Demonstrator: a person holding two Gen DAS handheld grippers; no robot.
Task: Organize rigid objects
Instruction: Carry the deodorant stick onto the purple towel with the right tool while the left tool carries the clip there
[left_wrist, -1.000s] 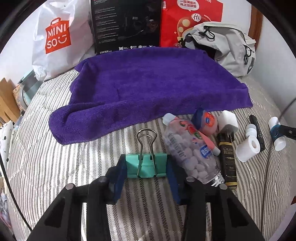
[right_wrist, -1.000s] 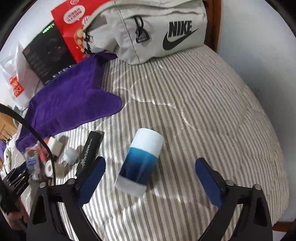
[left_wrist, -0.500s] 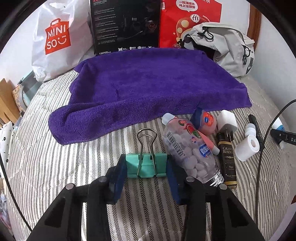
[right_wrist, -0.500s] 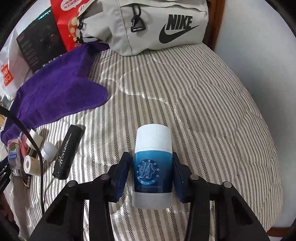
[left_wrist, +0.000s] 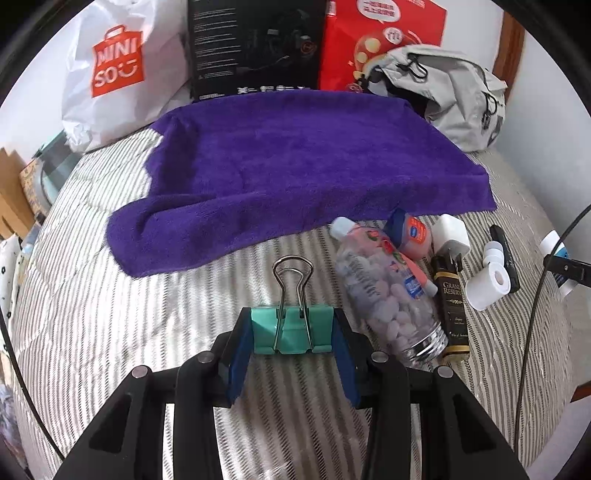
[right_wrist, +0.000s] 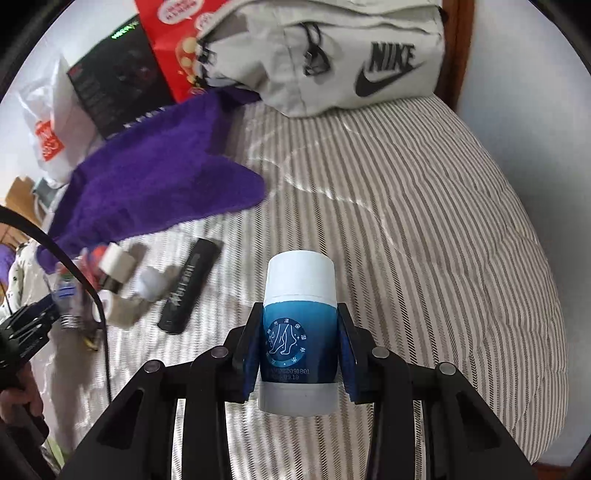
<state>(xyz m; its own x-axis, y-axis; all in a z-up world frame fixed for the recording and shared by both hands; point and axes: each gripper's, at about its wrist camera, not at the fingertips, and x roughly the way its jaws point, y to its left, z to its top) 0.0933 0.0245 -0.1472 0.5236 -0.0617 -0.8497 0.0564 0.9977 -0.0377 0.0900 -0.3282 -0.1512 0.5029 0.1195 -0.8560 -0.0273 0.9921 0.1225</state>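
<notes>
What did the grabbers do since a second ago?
The right gripper was open around the blue tube; it shut on it and lifted it upright. The left gripper stayed shut on the green clip. The purple towel stayed where it was.

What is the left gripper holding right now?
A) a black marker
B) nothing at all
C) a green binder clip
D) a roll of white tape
C: in the left wrist view the left gripper is shut on the green binder clip, with a blue pad pressed against each side of it; the wire handles stick out forward over the striped bedcover.
</notes>
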